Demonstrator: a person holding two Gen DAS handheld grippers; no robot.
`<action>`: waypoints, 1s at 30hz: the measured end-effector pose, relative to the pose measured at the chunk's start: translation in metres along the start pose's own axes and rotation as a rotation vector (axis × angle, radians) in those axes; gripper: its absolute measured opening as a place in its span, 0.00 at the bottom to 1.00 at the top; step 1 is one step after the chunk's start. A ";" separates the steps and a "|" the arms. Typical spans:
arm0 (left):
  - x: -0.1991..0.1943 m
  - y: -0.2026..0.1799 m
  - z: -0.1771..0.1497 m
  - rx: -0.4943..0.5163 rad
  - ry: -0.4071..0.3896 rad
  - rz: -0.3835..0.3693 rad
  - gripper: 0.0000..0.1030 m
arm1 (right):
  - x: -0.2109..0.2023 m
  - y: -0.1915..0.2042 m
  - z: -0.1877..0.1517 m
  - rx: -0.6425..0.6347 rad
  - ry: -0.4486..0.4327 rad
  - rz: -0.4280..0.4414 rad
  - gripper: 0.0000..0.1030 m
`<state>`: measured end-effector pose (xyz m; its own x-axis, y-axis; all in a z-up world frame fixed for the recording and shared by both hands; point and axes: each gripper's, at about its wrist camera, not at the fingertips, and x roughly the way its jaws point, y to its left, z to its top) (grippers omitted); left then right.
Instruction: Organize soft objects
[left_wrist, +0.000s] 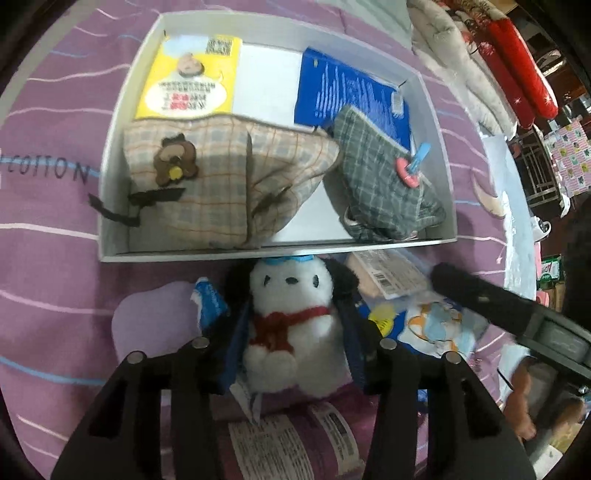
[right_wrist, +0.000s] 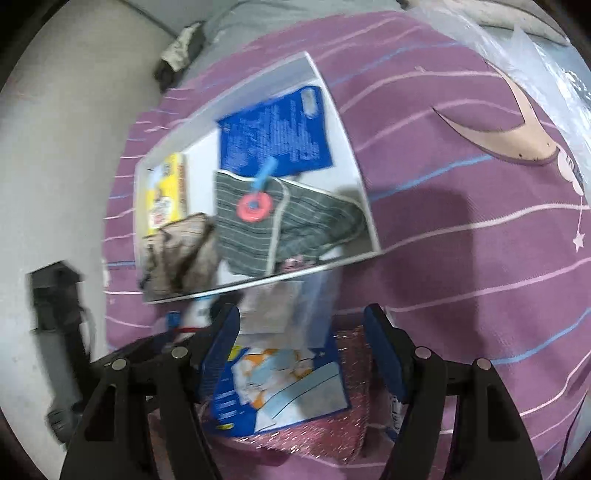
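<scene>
Now the left gripper (left_wrist: 291, 347) clasps a fluffy white plush dog (left_wrist: 291, 325), black-eared and red-scarfed, beside the white box's (left_wrist: 110, 206) near edge; the right gripper (right_wrist: 301, 354) gapes.

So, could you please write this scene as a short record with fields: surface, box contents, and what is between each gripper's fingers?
surface: purple striped bedsheet
box: white tray, holding a yellow booklet, blue packet, beige plaid pouch, grey plaid pouch
left gripper: pads on either side of a white plush dog, closing on it
right gripper: open above a cartoon-printed packet
</scene>
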<state>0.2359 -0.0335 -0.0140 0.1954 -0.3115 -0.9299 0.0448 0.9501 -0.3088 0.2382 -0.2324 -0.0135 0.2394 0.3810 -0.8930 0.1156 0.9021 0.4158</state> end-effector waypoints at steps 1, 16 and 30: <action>-0.005 -0.001 0.000 0.001 -0.011 -0.006 0.47 | 0.002 -0.002 0.001 0.006 0.008 0.008 0.68; -0.029 0.004 -0.002 -0.013 -0.092 -0.044 0.47 | -0.002 0.002 0.003 0.037 -0.020 0.142 0.68; -0.023 0.003 0.000 -0.009 -0.084 -0.035 0.47 | -0.003 0.002 0.004 0.084 -0.011 0.199 0.68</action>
<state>0.2312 -0.0236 0.0061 0.2752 -0.3416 -0.8986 0.0441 0.9382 -0.3431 0.2415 -0.2328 -0.0090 0.2764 0.5469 -0.7903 0.1450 0.7892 0.5968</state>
